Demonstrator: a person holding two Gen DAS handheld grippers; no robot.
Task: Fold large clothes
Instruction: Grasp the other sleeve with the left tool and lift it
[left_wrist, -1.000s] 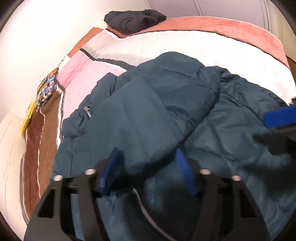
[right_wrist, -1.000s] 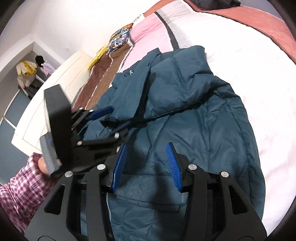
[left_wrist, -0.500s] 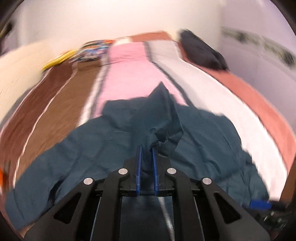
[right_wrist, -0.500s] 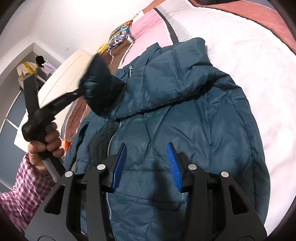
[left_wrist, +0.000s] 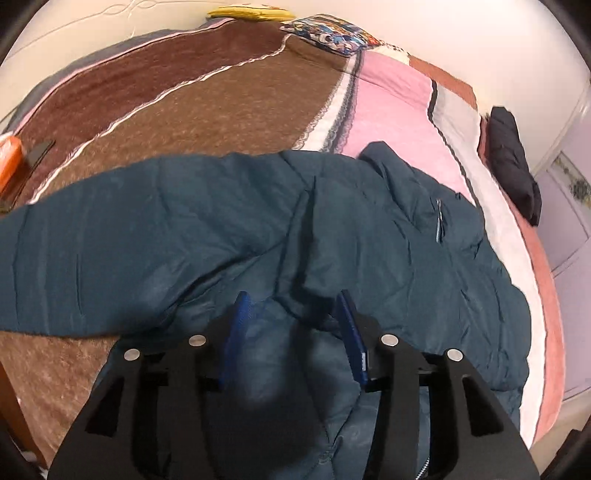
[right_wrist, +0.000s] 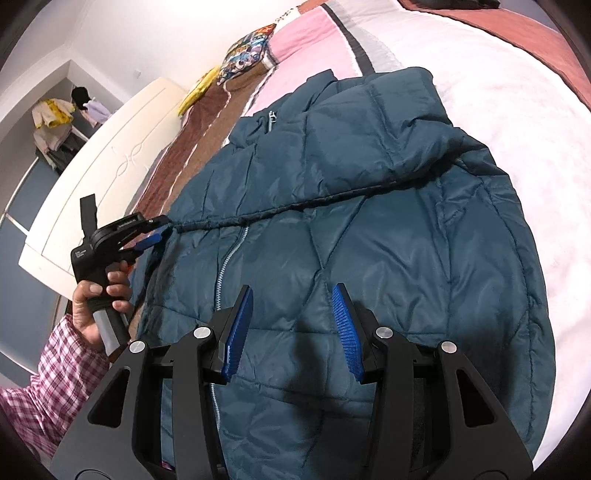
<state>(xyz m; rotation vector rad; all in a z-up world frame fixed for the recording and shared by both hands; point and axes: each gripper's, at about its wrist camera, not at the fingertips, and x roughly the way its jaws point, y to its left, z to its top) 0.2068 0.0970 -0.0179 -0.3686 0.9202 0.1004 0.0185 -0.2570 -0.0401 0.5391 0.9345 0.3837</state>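
**Jacket spread front-up on the bed, both grippers open above it**

The jacket (right_wrist: 369, 229) is a large quilted puffer in dark teal with a slight sheen, stitched into big diamond and band panels. It lies on the bedspread (left_wrist: 207, 96), a patchwork of brown, pink, white and rust-red sections. In the right wrist view its silver front zipper (right_wrist: 225, 273) runs from 6 o'clock up toward the middle, and one sleeve (right_wrist: 354, 129) is folded across the chest, ending in a cuff at about 1 o'clock. A small zipped pocket (right_wrist: 271, 120) shows near the collar at 11 o'clock. A dark corded seam edge crosses the body from 9 o'clock toward 2 o'clock.

In the left wrist view the other sleeve (left_wrist: 122, 236) stretches out flat toward 9 o'clock over the brown part of the spread, while the body bunches toward 3 o'clock.

The left gripper (left_wrist: 295, 336) has just been opening; its blue pads stand apart over puffed fabric at the sleeve's root, and whether they touch it cannot be told. In the right wrist view it sits at 9 o'clock beside the jacket's edge, held by a hand (right_wrist: 98, 306) in a plaid sleeve.

The right gripper (right_wrist: 293, 328) hovers with its jaws apart above the lower front, nothing pinched.

A dark folded garment (left_wrist: 513, 162) lies well apart at 2 o'clock.
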